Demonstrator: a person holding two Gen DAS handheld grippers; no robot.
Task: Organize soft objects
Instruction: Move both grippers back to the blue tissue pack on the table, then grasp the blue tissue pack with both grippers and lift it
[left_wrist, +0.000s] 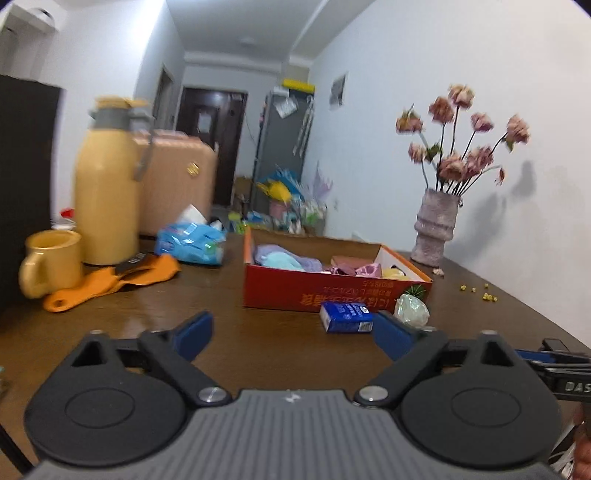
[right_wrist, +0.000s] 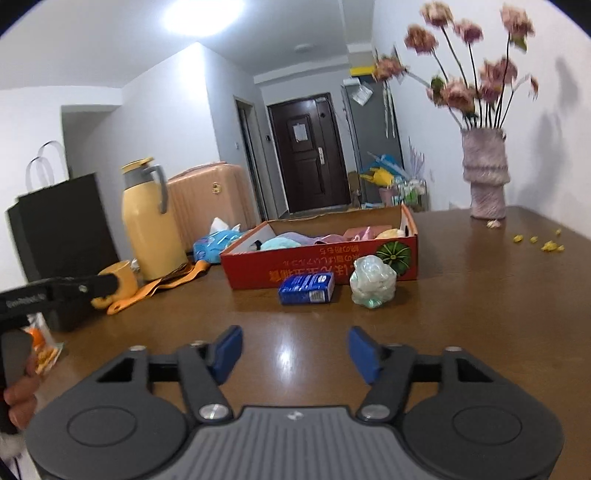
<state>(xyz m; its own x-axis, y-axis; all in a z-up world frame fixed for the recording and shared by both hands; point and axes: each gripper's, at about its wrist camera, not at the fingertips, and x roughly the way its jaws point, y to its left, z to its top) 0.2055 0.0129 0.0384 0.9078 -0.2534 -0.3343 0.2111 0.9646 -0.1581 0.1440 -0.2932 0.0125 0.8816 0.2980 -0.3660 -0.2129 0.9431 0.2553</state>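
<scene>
Both tongs were empty: left gripper (left_wrist: 291, 334) gaped wide, right gripper (right_wrist: 295, 352) sat narrower. The blue tissue pack (right_wrist: 306, 288) lay ahead, long side crosswise, just before the red box (right_wrist: 321, 269); I'd say right was nearer.

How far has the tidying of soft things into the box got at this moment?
Partly done. The red cardboard box already holds several soft cloth items. Nothing is in hand: the left gripper and the right gripper are both open and empty above the table. Left outside the box: the crumpled plastic bag, the blue tissue pack and the orange cloth.
</scene>
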